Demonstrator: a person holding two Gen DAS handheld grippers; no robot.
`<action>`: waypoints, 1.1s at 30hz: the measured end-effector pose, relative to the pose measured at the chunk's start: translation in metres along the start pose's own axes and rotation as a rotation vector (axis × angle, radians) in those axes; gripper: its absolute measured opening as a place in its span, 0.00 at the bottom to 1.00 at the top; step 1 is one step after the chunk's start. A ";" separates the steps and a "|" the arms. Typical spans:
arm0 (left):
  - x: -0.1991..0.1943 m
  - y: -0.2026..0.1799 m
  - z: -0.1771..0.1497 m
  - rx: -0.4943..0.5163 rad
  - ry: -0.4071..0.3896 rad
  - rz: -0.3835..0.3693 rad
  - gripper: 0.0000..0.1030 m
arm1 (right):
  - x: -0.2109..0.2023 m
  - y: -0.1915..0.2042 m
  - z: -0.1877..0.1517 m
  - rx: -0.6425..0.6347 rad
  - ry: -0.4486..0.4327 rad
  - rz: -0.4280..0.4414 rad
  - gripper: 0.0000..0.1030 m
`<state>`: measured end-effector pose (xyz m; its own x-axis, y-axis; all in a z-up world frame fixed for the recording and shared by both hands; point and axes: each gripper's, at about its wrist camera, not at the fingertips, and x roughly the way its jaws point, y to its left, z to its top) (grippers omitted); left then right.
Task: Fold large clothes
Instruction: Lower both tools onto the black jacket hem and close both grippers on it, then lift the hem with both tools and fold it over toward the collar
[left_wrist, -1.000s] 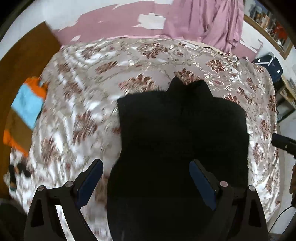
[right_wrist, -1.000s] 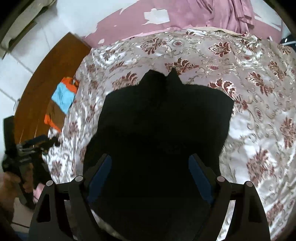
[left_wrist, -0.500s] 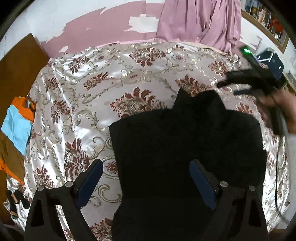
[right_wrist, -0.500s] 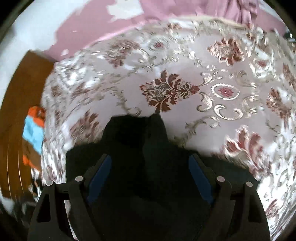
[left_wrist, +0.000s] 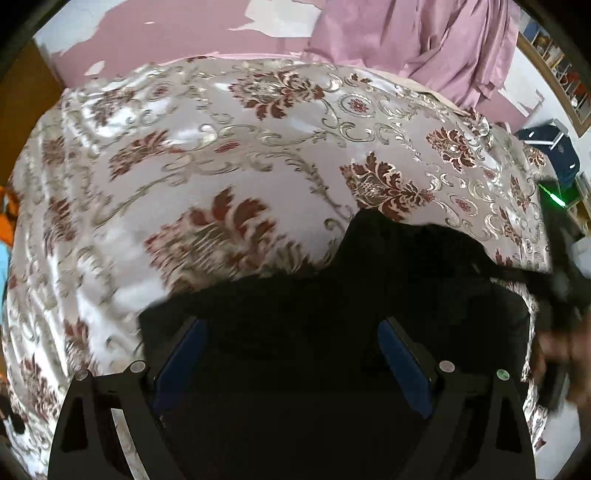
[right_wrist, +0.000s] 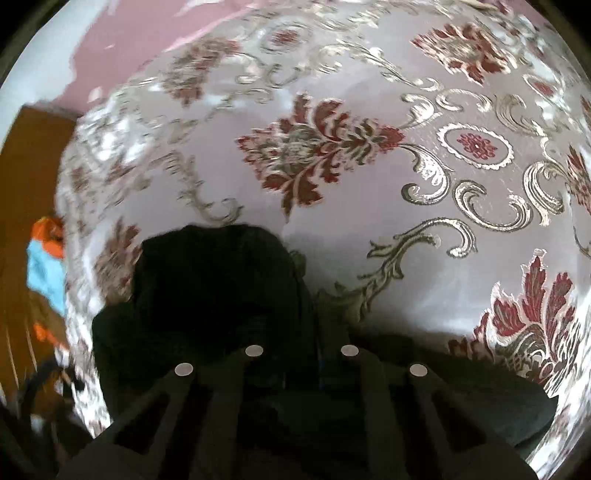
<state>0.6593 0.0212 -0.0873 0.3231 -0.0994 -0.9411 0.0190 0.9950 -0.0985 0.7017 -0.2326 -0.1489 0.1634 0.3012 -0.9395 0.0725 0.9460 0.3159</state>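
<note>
On the far left of the right wrist view, an orange and blue cloth (right_wrist: 46, 266) lay on the brown wooden floor (right_wrist: 26, 177) beside the bed. The bed was covered by a shiny bedspread (left_wrist: 229, 177) with dark red flowers and silver swirls.

A big black garment (left_wrist: 332, 325) lay flat on the bedspread, near the front edge of the bed. In the left wrist view its neck part stuck up toward the far side of the bed, and the rest spread wide below it.

The left gripper (left_wrist: 291, 354) was over the garment. Its two blue pads (left_wrist: 181, 354) stood far apart, wide open, and nothing was between them. Only the black cloth showed under the gap.

In the right wrist view, the right gripper (right_wrist: 301, 354) was low and close to the garment (right_wrist: 210, 295), right at a lumpy raised part near the neck. Its two fingers were pulled tight together in the middle, and black cloth sat right where they met, so it looked pinched on the garment. It was all very dark there, so the exact bit being held was hard to see.

Behind the bed was a pink wall (left_wrist: 192, 33) with white patches where the paint had come off. A pink curtain (left_wrist: 424, 40) hung to the right of it. On the far right of the left wrist view, a dark blue bag (left_wrist: 550, 151) sat beside the bed, and a blurry hand (left_wrist: 565, 354) showed at the edge.
</note>
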 end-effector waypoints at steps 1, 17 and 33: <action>0.007 -0.005 0.006 0.010 0.005 0.004 0.91 | -0.006 -0.001 -0.005 -0.020 -0.015 0.012 0.08; 0.003 -0.019 0.001 0.059 -0.057 -0.074 0.08 | -0.073 -0.030 -0.072 -0.131 -0.105 0.103 0.07; -0.016 -0.019 -0.194 0.290 -0.220 -0.006 0.06 | -0.080 -0.035 -0.246 -0.250 -0.272 -0.035 0.07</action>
<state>0.4701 0.0014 -0.1331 0.5171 -0.1310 -0.8458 0.2792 0.9600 0.0220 0.4444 -0.2608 -0.1173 0.4234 0.2574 -0.8686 -0.1542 0.9653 0.2109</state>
